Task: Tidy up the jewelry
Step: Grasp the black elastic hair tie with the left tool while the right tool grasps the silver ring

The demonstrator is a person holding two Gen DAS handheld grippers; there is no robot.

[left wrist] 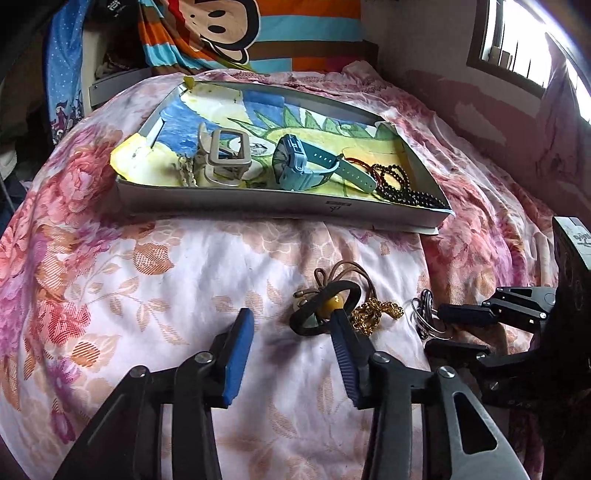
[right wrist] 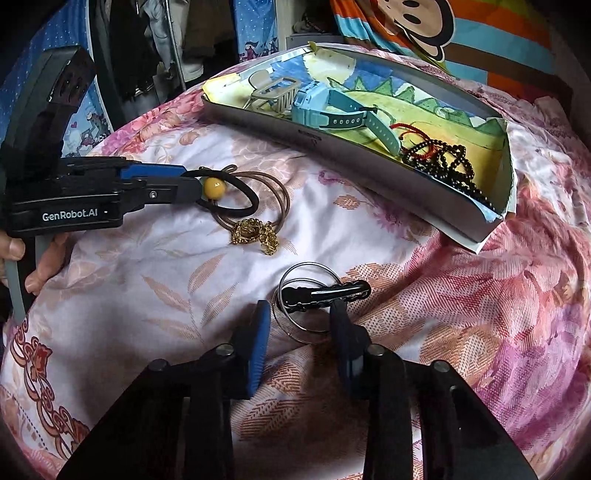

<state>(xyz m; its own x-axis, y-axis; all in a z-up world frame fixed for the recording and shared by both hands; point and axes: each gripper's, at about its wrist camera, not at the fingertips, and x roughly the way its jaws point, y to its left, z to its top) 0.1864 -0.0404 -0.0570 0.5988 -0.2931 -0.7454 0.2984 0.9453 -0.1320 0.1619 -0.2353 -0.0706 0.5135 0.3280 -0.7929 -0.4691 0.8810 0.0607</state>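
Note:
On the floral bedspread a black hair tie with a yellow bead lies looped with a brown cord, beside a gold chain. My left gripper is open. Its right fingertip touches the bead, part of the tie lies between the jaws, and the left pad stands well clear. To the right are metal rings with a black clip. My right gripper straddles them, open, with both pads close beside the rings. The cardboard tray behind holds a teal watch, a silver claw clip and dark beads.
The tray's near wall stands just behind the loose pieces. A striped monkey-print blanket hangs at the back and a window is at the right. A hand holds the left gripper's handle. The bedspread bulges unevenly.

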